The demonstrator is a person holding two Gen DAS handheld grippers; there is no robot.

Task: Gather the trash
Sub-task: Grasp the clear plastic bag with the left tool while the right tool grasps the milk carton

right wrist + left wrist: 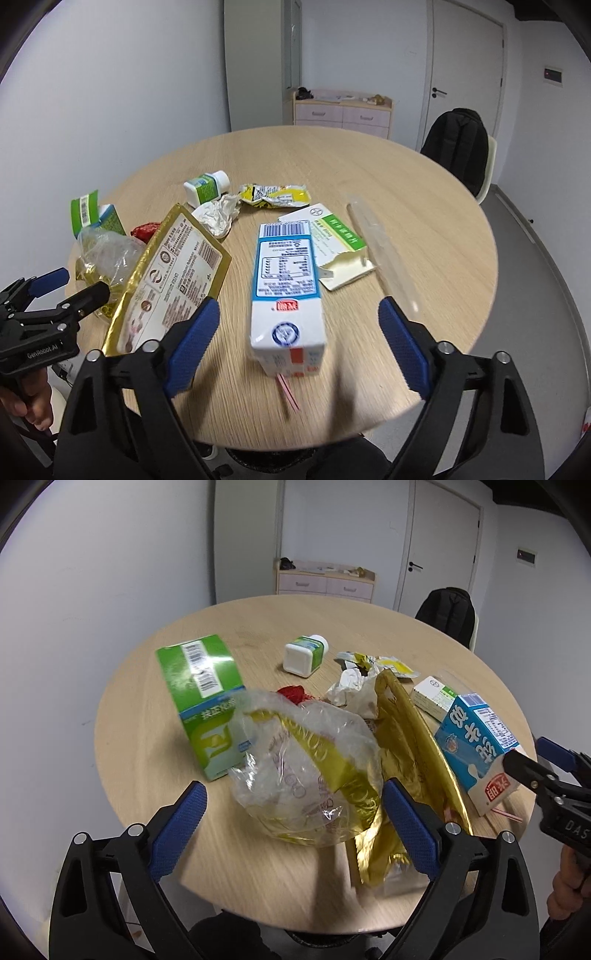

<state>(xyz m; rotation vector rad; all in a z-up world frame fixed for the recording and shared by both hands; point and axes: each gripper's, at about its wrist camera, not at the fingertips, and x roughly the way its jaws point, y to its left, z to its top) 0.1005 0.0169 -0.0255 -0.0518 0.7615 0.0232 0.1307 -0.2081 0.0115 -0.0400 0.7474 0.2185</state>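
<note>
Although several scraps litter the round pale-wood table [424,229], the entry that matters is the blue-and-white milk carton [286,291], lying flat on its side near the table's front edge. Its long axis runs away from the right gripper [299,347], so that its white gabled end, with a pink straw [287,393] poking out, faces the tool.

Right gripper: jaws spread wide, blue pads [194,345] standing either side of the carton's near end, touching nothing, holding nothing.

Relation governing the coming move, as judged: the carton sits dead ahead, between the fingers and lengthwise to them, so closing across its narrow width should suit (the right hand is plainly the nearer one).

Left of the carton: gold foil pouch [173,273], leaning. Further left: crumpled clear plastic bag with yellow print [306,771], straight ahead of the left gripper [293,830], whose jaws are also wide apart and empty.

Beyond the carton: flattened white-and-green cardboard box [332,236], torn yellow wrapper [275,195], white crumpled paper [218,214], small white-and-green bottle [207,186].
</note>
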